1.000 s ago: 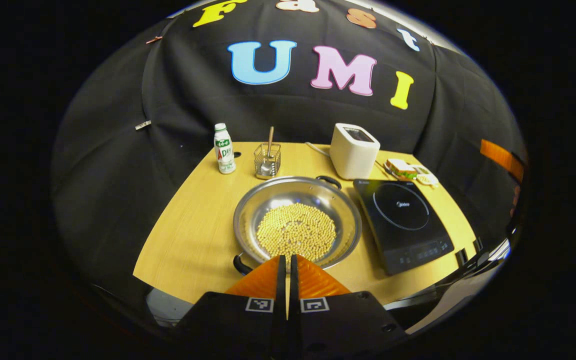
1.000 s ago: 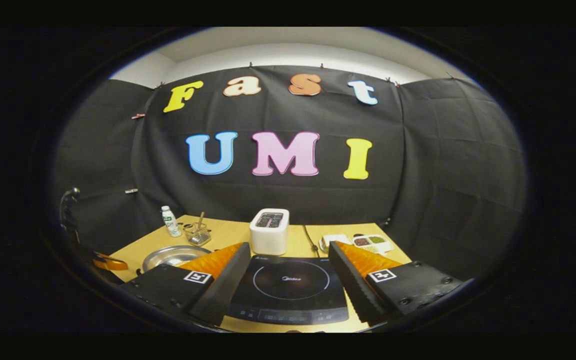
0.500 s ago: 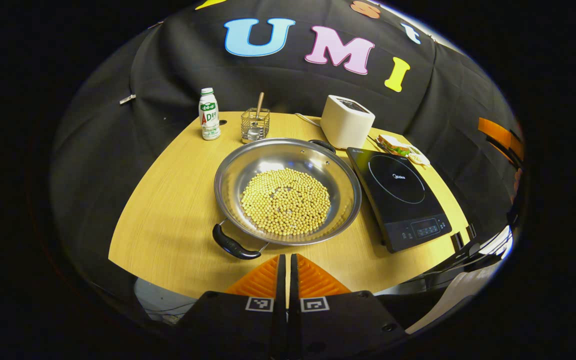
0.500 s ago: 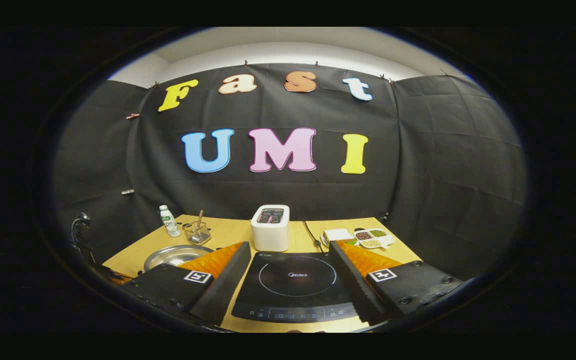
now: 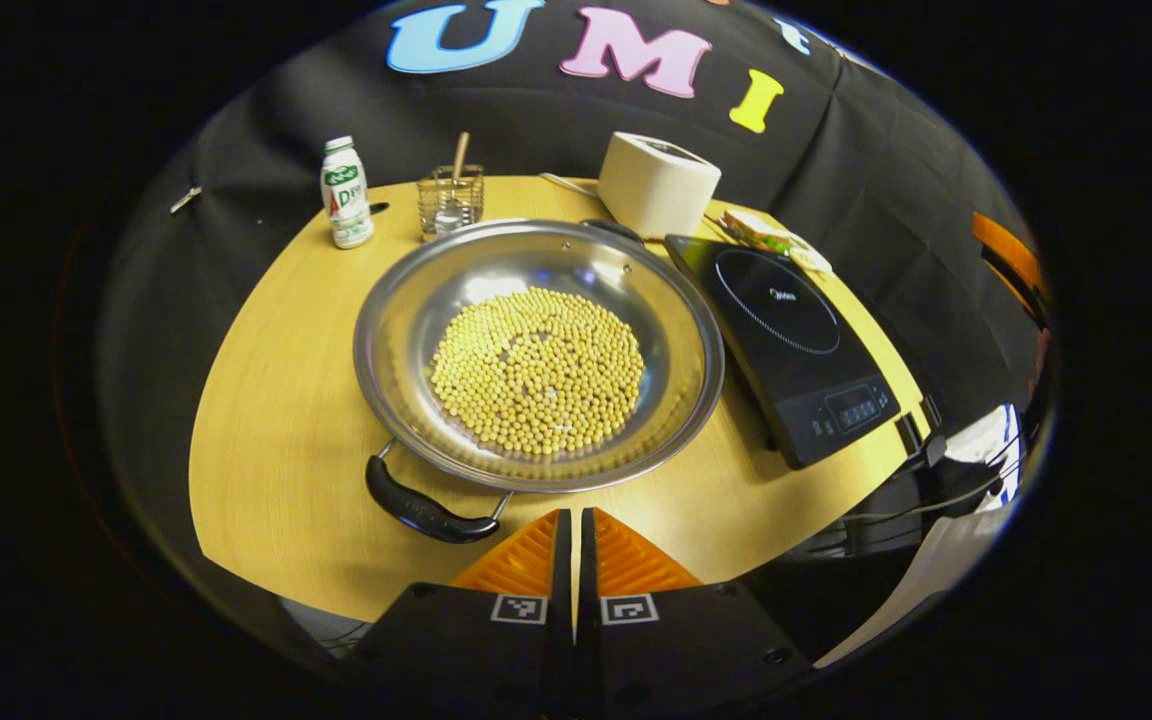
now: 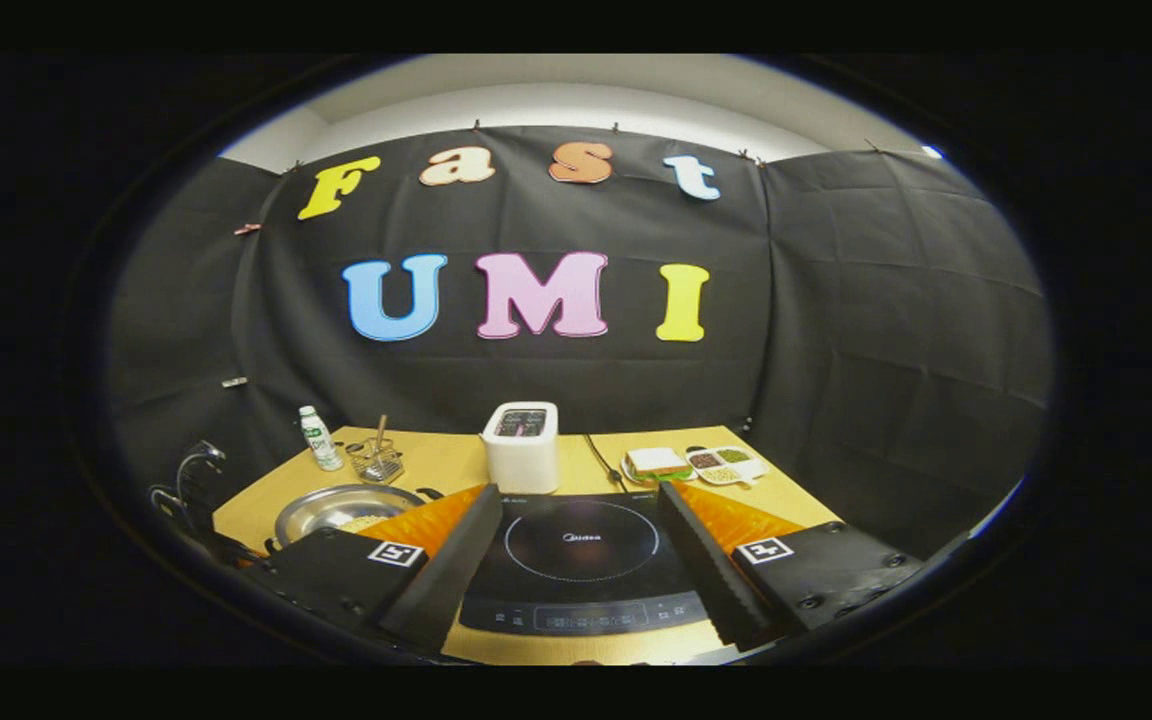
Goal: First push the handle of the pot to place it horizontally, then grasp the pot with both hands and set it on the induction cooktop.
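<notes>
**A:** What did your left gripper view give you that the other one did not?

**B:** You looked down into the pot [image 5: 539,352]. It was a wide, shiny metal pot with a round heap of yellow beans [image 5: 537,371] in the middle. It sat on the wooden table [image 5: 276,400], just beside the induction cooktop [image 5: 786,345] and not on it. You could see its near handle [image 5: 426,508], black and curved, at the pot's front-left edge, close to your fingers. The far handle [image 5: 616,228] poked out by the white toaster [image 5: 658,183].

**A:** And your left gripper [image 5: 573,535]?

**B:** Its two fingers were pressed together with only a thin line between them. They held nothing. They were near the pot's front rim, and I cannot tell if they touched it.

**A:** What did the right gripper view add?

**B:** You saw the toaster's top, and small dishes of food [image 6: 721,463] next to a sandwich [image 6: 656,461]. Your right gripper [image 6: 576,560] had its fingers spread wide with nothing between them, and the cooktop lay in the gap. The pot was just a sliver off to the left.

**A:** Anything else at the back?

**B:** A small bottle [image 5: 346,192] and a wire basket [image 5: 450,199] with a wooden stick in it.
</notes>
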Demonstrator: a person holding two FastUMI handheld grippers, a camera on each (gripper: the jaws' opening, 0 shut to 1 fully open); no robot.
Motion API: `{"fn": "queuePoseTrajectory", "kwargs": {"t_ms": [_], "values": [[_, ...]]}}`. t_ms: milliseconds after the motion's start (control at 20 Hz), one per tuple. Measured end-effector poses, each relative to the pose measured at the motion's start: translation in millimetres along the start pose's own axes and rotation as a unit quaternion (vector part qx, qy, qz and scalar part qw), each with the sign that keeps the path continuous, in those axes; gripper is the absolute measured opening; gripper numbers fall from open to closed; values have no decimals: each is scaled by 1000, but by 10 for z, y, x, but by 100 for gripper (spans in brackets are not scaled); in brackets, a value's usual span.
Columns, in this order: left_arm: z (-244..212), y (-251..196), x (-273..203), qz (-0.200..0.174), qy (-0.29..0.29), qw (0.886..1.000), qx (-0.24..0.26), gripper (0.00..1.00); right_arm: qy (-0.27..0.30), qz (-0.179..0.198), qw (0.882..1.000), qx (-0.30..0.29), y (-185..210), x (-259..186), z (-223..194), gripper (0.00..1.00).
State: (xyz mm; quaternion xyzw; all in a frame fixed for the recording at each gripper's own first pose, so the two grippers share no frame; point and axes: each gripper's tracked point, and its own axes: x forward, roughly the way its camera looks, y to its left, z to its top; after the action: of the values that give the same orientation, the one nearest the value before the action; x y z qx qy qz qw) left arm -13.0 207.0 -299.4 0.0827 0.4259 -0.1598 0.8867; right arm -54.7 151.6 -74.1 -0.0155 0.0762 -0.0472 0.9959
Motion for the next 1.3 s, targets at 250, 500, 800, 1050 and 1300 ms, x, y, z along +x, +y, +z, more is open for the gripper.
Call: {"fn": "queuePoseTrajectory", "kwargs": {"t_ms": [250,500,800,1050,1300], "values": [[-20,159,157,15,21,1000,8,5,3,-17,1000,7,-87,-21,-26,97],[57,310,151,24,15,999,-17,5,12,-21,1000,10,-96,-15,-76,98],[109,666,125,47,8,998,-36,5,17,-12,1000,7,-35,-9,-114,98],[151,934,160,70,4,997,-43,5,31,-10,999,0,-43,5,-176,95],[284,1230,193,95,-5,995,-24,5,47,-2,999,-16,9,6,-283,98]]}}
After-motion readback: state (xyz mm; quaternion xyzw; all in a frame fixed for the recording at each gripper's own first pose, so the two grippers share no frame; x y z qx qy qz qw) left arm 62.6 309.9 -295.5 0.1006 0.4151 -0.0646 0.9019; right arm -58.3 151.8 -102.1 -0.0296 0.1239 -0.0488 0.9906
